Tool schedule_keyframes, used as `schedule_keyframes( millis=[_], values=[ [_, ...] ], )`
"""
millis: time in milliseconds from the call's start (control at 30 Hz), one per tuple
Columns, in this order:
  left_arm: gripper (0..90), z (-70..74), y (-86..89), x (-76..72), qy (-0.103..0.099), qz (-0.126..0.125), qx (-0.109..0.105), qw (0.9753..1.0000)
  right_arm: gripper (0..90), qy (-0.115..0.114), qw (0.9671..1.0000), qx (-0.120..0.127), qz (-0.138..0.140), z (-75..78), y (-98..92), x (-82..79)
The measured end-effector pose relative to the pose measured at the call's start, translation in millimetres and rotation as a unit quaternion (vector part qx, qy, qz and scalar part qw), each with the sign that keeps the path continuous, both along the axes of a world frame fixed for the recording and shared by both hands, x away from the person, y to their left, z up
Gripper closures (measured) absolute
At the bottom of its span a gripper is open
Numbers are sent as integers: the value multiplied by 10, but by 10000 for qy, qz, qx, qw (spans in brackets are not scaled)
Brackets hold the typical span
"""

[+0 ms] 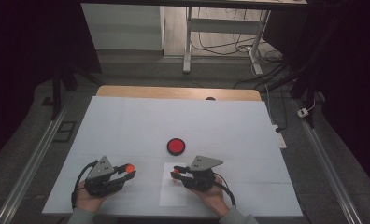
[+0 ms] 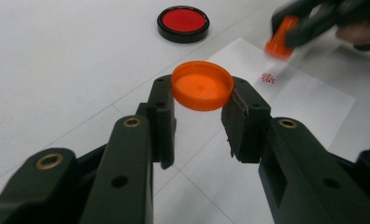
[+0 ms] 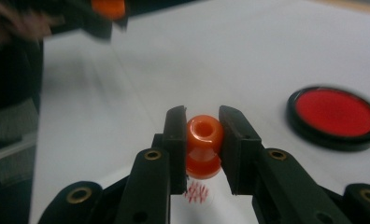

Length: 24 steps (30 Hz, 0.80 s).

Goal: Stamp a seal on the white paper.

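The orange stamp (image 3: 204, 145) sits squeezed between the two black jaws of the right gripper (image 3: 203, 140), which are closed tight on its thin middle. Its wide bottom hangs just over a small red mark (image 3: 197, 191) on the sheet of white paper (image 1: 173, 193); whether it touches the paper cannot be told. In the high view the right gripper (image 1: 176, 171) points toward 9 o'clock, with the stamp (image 1: 175, 172) at its tip.

The orange cap (image 2: 202, 85) is pinched by its edges at the tips of the left gripper (image 2: 199, 105). The jaws stand about as wide as the cap, and the cap's hollow side faces up. In the high view the left gripper (image 1: 130, 170) points toward 3 o'clock, so the two grippers face each other, a little apart.

The red ink pad (image 1: 176, 146), round with a black rim, lies on the white table (image 1: 141, 121) at about 12 o'clock from the stamp, near it but not touching. A person's hands hold both grippers at the near edge of the table.
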<state>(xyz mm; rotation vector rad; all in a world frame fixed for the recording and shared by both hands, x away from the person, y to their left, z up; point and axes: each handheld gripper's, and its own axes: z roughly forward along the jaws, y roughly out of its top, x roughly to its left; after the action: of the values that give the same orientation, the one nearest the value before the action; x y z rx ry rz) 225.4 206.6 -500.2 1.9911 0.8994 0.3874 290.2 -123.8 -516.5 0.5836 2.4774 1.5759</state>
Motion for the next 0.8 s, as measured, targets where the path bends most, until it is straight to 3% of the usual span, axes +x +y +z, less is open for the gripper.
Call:
schedule_keyframes(
  millis=[533, 800],
  values=[
    [652, -2, -13, 2, -5, -25, 16, 10000, 726, 50, 9993, 356, -73, 243, -202, 46],
    [652, -7, -29, 4, -6, -44, 44, 10000, 725, -58, 9982, 567, -210, 382, -313, 67]
  ],
)
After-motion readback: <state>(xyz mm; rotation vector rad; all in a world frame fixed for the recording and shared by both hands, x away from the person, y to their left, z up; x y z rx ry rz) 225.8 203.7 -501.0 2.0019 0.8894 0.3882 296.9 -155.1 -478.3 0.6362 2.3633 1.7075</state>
